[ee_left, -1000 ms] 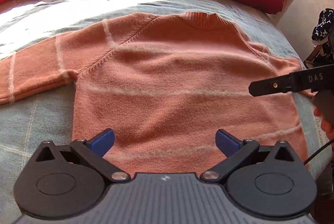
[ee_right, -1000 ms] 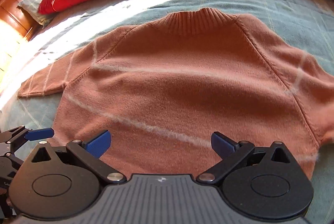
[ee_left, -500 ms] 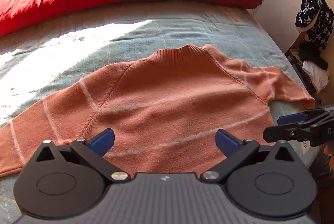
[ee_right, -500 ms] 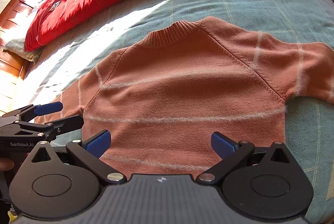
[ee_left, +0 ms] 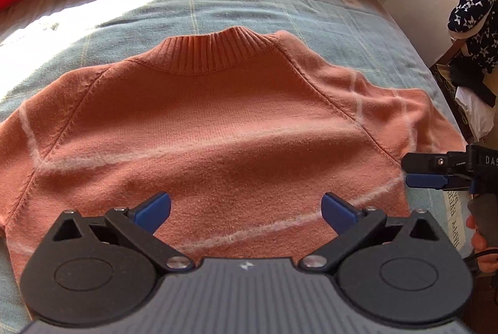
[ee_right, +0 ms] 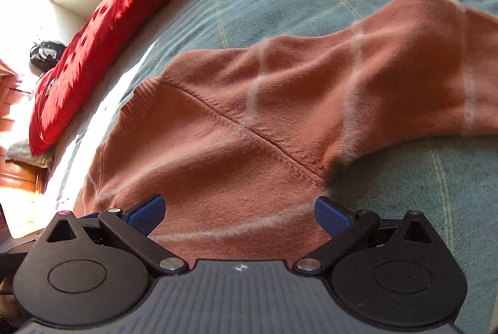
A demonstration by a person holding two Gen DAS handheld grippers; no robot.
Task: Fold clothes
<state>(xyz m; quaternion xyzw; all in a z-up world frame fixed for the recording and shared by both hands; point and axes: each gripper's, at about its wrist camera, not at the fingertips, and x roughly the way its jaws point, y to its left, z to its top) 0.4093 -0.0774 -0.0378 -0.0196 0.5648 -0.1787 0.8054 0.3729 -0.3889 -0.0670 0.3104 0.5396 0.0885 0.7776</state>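
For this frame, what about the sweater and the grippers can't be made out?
- Sweater hem: left wrist view, hidden behind the left gripper.
- Left sleeve end: cut off by that view's edge.
- Right sleeve cuff: right wrist view, cut off at the edge.
- Right gripper: whether it touches the fabric.

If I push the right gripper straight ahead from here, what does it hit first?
Most likely the sweater: the right gripper, jaws open, points at its body near the sleeve seam, with nothing between. How high it hovers is unclear.
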